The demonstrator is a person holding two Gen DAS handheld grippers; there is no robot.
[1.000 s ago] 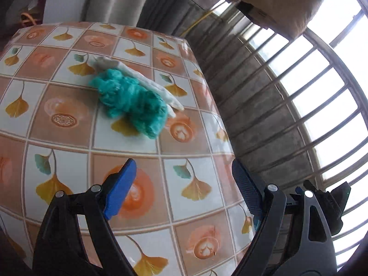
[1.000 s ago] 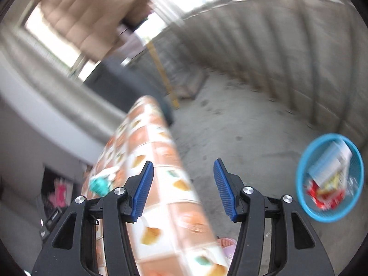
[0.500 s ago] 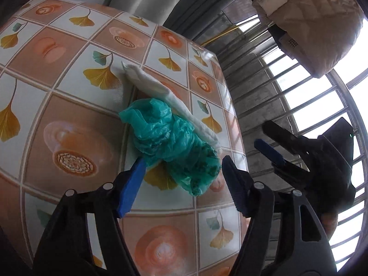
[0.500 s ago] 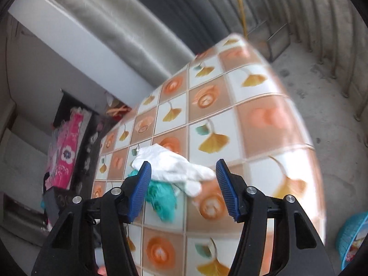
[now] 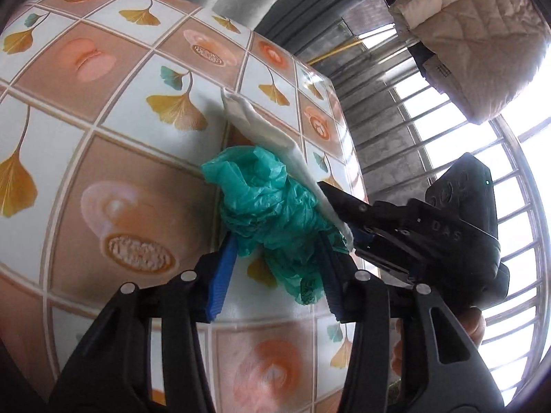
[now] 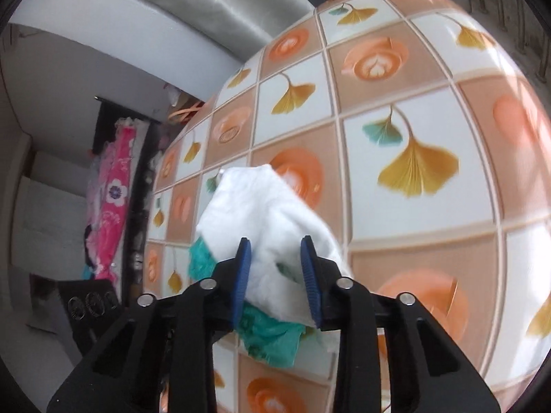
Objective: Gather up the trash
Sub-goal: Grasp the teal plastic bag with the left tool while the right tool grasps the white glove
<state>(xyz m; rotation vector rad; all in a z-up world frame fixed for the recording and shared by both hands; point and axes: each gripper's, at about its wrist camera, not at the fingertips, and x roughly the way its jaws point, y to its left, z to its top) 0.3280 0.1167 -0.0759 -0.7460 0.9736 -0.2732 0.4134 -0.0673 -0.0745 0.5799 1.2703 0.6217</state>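
On the tiled surface (image 5: 103,127) the green bag (image 5: 272,206) is straddled by the closing jaws of the left gripper (image 5: 275,275), while the white tissue (image 6: 261,213), lying lengthwise just beside it, is enclosed by the closing, already narrow jaws of the right gripper (image 6: 275,275).

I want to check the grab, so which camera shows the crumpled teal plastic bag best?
The left wrist view: the crumpled teal plastic bag fills the middle, between the closing left gripper's fingers. In the right wrist view, the crumpled white paper tissue and the right gripper cover most of the bag; only teal scraps show.
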